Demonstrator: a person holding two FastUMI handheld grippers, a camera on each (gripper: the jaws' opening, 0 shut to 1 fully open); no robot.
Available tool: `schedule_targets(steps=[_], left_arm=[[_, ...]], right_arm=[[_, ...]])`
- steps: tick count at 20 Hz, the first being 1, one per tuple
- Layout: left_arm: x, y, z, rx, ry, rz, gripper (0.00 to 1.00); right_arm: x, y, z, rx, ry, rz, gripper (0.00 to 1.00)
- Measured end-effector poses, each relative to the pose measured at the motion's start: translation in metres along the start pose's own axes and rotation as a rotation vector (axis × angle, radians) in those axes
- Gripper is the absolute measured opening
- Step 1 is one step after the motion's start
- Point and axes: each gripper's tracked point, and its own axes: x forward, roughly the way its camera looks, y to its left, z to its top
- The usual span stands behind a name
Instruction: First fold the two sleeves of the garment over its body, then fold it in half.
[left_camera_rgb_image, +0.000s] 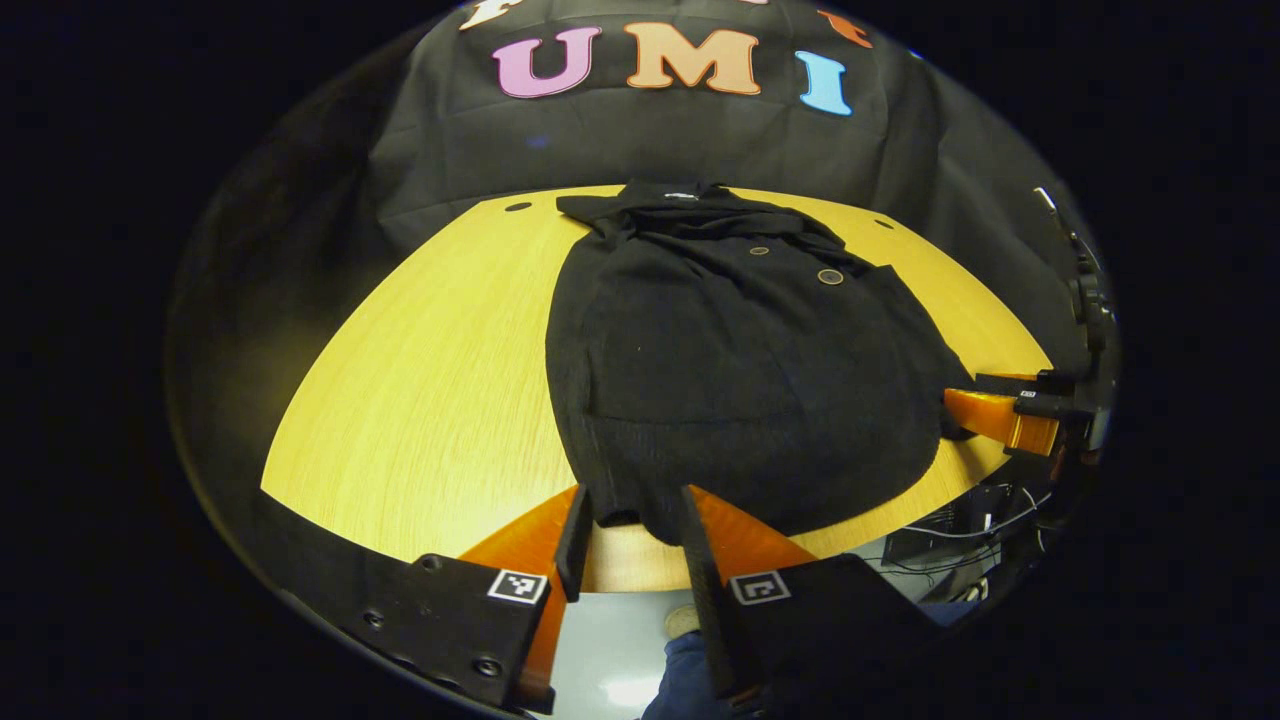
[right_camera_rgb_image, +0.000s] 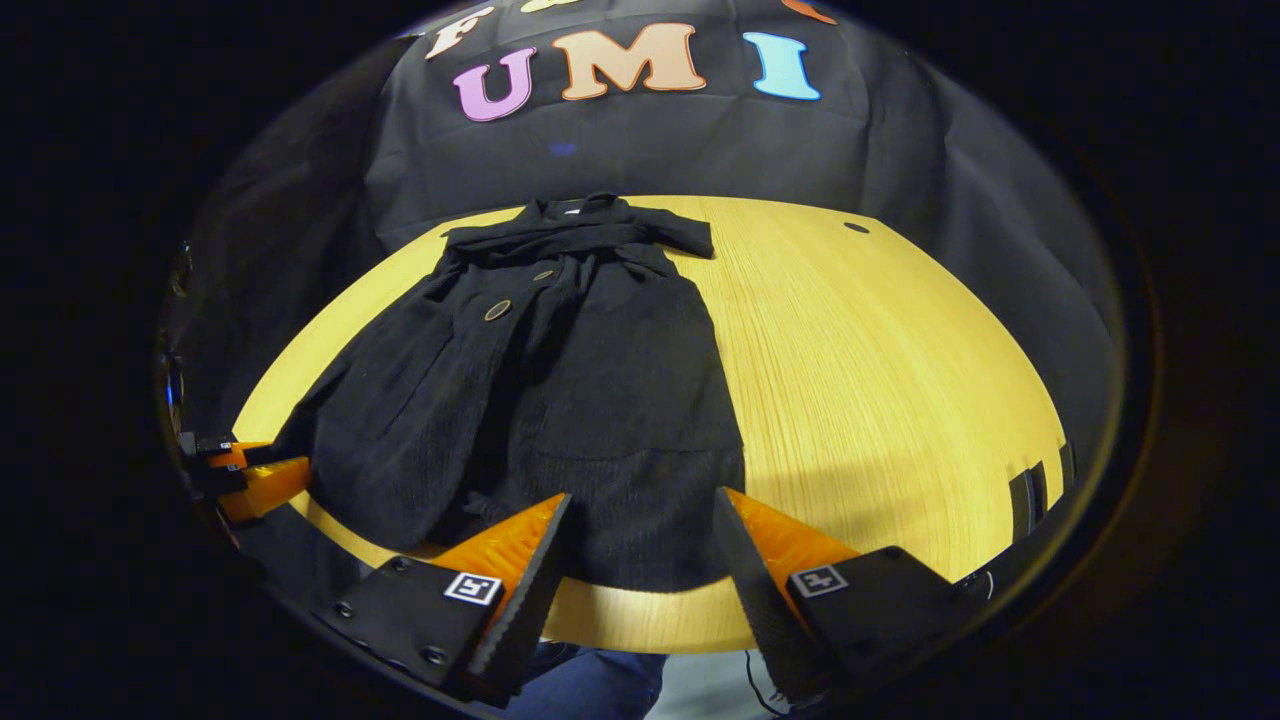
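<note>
A black coat (left_camera_rgb_image: 720, 380) with round buttons lies flat on the yellow wooden table (left_camera_rgb_image: 420, 400), collar at the far side and hem at the near edge. My left gripper (left_camera_rgb_image: 637, 495) is partly open, its two fingers astride the hem's near left corner, with cloth between the tips. The right gripper (left_camera_rgb_image: 960, 405) touches the coat's right edge in the left gripper view. In the right gripper view the coat (right_camera_rgb_image: 560, 400) spreads out ahead, and my right gripper (right_camera_rgb_image: 642, 500) stands wide open with the hem between its fingers. The left gripper (right_camera_rgb_image: 290, 470) sits at the coat's far left edge.
The table (right_camera_rgb_image: 880, 380) has bare wood to the right of the coat and small dark holes near its back corners. Cables and equipment (left_camera_rgb_image: 960, 530) hang below its near right edge. A person's leg in blue trousers (right_camera_rgb_image: 580, 685) is just under the near edge.
</note>
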Motion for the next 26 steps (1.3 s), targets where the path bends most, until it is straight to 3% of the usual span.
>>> schedule_targets(steps=[1, 3, 4, 8, 9, 10, 11, 12, 14, 15, 26], left_arm=[[0.001, 0.000, 0.000, 0.002, 0.000, -0.005, 0.49], [0.000, -0.003, -0.001, 0.010, 0.007, -0.022, 0.44], [0.000, -0.003, -0.001, 0.011, 0.013, -0.029, 0.40], [-0.001, -0.008, -0.003, 0.008, 0.014, -0.053, 0.17], [0.000, -0.009, -0.002, 0.008, 0.013, -0.054, 0.07], [-0.001, -0.010, -0.002, 0.013, 0.014, -0.050, 0.02], [-0.001, -0.009, -0.003, 0.021, 0.013, -0.043, 0.00], [-0.001, -0.009, -0.003, 0.035, 0.014, -0.038, 0.00], [-0.001, -0.010, -0.003, 0.063, 0.014, -0.033, 0.00], [-0.002, -0.009, -0.004, 0.070, 0.015, -0.033, 0.00], [-0.005, -0.005, 0.003, 0.091, 0.028, -0.076, 0.00]], right_arm=[[0.000, 0.003, 0.000, -0.003, -0.001, 0.008, 0.87], [0.001, 0.006, -0.001, -0.010, -0.002, 0.011, 0.75], [0.002, 0.011, -0.001, -0.012, 0.000, 0.027, 0.76], [0.002, 0.020, -0.003, -0.028, 0.010, 0.056, 0.47], [0.001, 0.024, -0.003, -0.033, 0.017, 0.067, 0.44], [0.001, 0.026, -0.003, -0.036, 0.016, 0.070, 0.29], [0.001, 0.027, -0.004, -0.039, 0.018, 0.068, 0.30], [-0.001, 0.028, -0.005, -0.042, 0.019, 0.066, 0.19], [0.000, 0.032, -0.006, -0.030, 0.022, 0.068, 0.23], [0.000, 0.033, -0.005, -0.024, 0.016, 0.064, 0.13], [-0.003, 0.036, 0.000, 0.004, 0.048, 0.015, 0.03]])
